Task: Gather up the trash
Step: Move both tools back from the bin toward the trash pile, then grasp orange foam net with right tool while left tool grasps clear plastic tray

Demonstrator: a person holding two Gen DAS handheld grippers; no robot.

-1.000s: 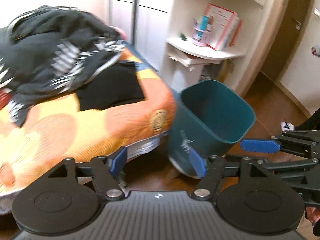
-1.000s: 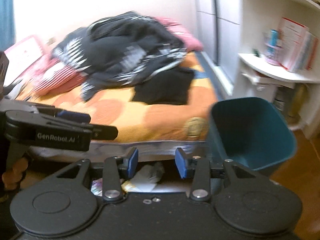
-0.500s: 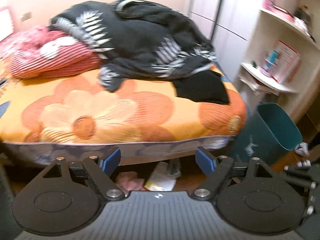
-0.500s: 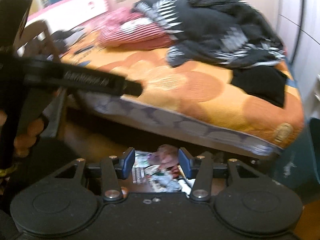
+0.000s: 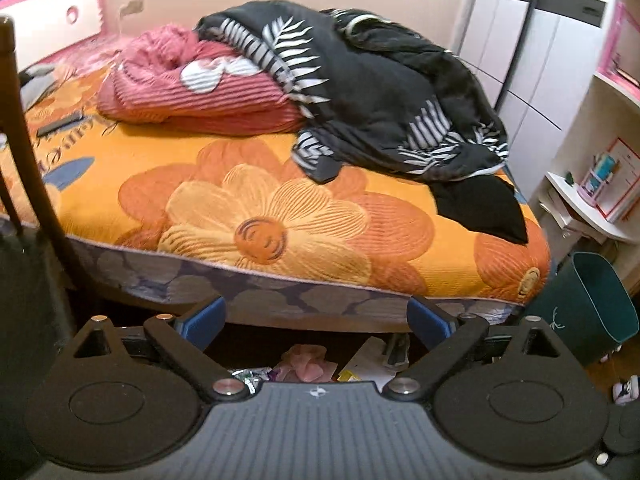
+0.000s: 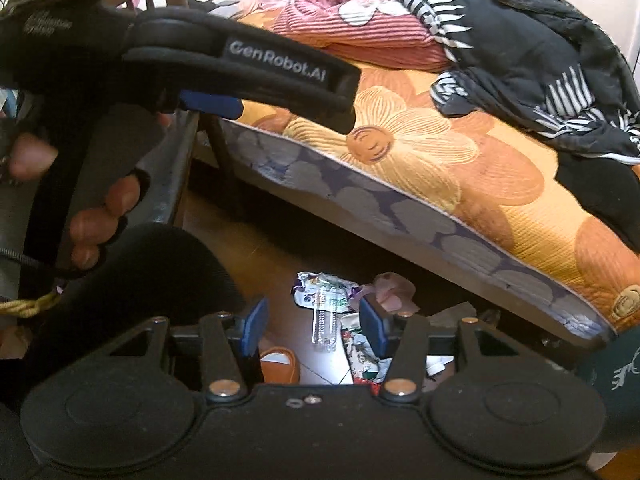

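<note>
Left wrist view looks across the bed (image 5: 280, 216), with its orange flower cover, toward a heap of dark leaf-print bedding (image 5: 392, 92) and a pink ribbed pillow (image 5: 192, 96). My left tool (image 5: 316, 320) is released, its blue pads spread wide with nothing between them, and it hangs above the floor just in front of the bed's edge. Below it, in the shadow under the bed, lies the trash (image 5: 304, 368): a pink crumpled scrap, some white paper and a bit of foil wrapper (all partly hidden by the tool's body). The teal bin (image 5: 592, 308) stands on the floor at the bed's far right corner, beside a white shelf (image 5: 588, 208) with books.

From the right wrist view, my right tool (image 6: 314, 326) is also released, its pads apart and gripping nothing. It is low over the same trash (image 6: 332, 300), which sits on the floor at the bed's edge (image 6: 400, 200): a shiny crumpled wrapper, a clear plastic strip, printed packets and a pink scrap. An orange slipper (image 6: 280, 364) lies just left of the pile. My left hand (image 6: 96, 224) shows at the left of this view, wrapped around the left tool's handle. Only a sliver of the bin (image 6: 612, 372) shows at the right border.
</note>
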